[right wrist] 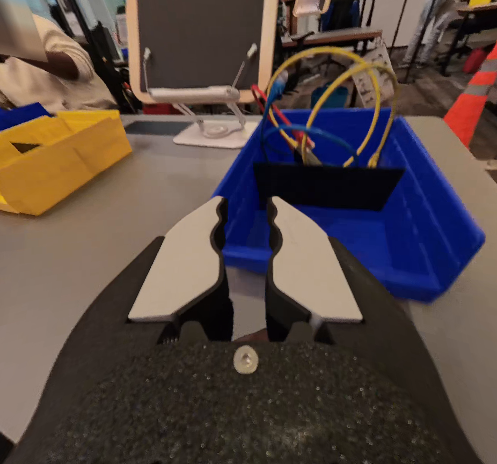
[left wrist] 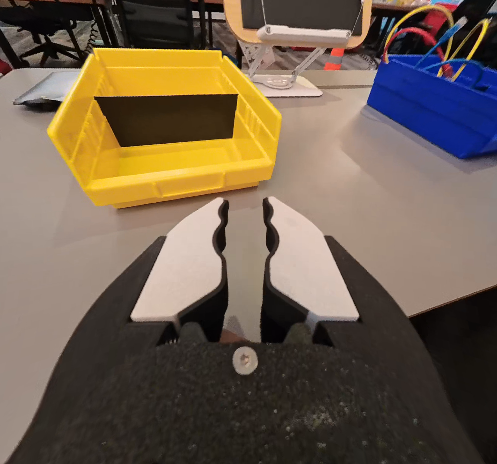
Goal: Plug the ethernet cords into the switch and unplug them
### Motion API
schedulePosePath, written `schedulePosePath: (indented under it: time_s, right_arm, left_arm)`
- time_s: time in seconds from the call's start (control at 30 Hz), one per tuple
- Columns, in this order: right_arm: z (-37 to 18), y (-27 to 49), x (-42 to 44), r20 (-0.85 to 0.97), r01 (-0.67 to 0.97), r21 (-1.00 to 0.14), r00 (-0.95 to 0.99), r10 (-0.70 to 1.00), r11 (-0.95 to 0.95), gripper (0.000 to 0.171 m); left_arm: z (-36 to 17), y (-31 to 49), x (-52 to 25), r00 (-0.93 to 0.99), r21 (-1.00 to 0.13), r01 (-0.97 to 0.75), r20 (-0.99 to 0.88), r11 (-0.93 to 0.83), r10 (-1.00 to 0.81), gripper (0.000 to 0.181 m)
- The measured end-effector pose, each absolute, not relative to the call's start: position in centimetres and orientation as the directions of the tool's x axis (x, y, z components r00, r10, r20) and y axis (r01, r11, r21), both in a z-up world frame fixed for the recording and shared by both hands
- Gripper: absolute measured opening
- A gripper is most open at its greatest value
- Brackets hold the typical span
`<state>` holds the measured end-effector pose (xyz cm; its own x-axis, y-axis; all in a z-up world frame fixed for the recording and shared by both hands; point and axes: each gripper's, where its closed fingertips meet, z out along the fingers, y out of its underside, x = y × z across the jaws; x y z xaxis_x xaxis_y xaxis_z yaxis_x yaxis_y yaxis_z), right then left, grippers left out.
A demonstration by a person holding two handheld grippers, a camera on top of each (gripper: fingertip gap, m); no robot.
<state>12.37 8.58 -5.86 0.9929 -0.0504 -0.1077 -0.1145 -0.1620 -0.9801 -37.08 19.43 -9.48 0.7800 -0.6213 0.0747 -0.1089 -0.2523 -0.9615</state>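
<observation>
Both grippers hovering over the grey bench [left wrist: 349,182], fingers spread, nothing held.

Left gripper [left wrist: 245,203]: lower centre of its view, gap between fingers clear, pointed at the yellow bin [left wrist: 166,182] just ahead; bin has a black divider [left wrist: 166,119] across the middle, front compartment bare. Right gripper [right wrist: 247,203]: fingers apart, tips over the front wall of the blue bin [right wrist: 403,249]. Ethernet cords [right wrist: 322,58], yellow, blue and red, loop up out of the blue bin's rear compartment behind its black divider [right wrist: 322,187], centre-right of frame. Switch: can't tell, something sits under the cords but blurred. Tablet on a white stand [right wrist: 209,133] at bench's far edge, top centre. Person in a light sleeve [right wrist: 61,55] upper left.
</observation>
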Motion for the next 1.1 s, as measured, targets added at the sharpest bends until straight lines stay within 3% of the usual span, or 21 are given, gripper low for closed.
schedulePosePath:
  time_s: [0.27,0.7,1.1]
  right_arm:
    - [-8.9,6.5,15.0,0.026,-0.017,-0.977,0.980,-0.195,-0.212,0.034]
    - [-10.1,6.1,16.3,-0.123,-0.167,-0.961,0.972,-0.199,-0.219,0.034]
    - [-10.0,6.3,16.0,-0.090,-0.133,-0.965,0.978,-0.190,-0.227,0.034]
  left_arm:
    - [-9.5,20.7,-37.9,0.806,-0.961,-0.201,-0.054,-0.188,-0.589,0.025]
    - [-11.0,22.2,-39.1,0.827,-0.944,-0.211,-0.034,-0.254,-0.561,0.025]
    - [-11.2,22.1,-39.1,0.822,-0.941,-0.194,-0.002,-0.277,-0.569,0.025]
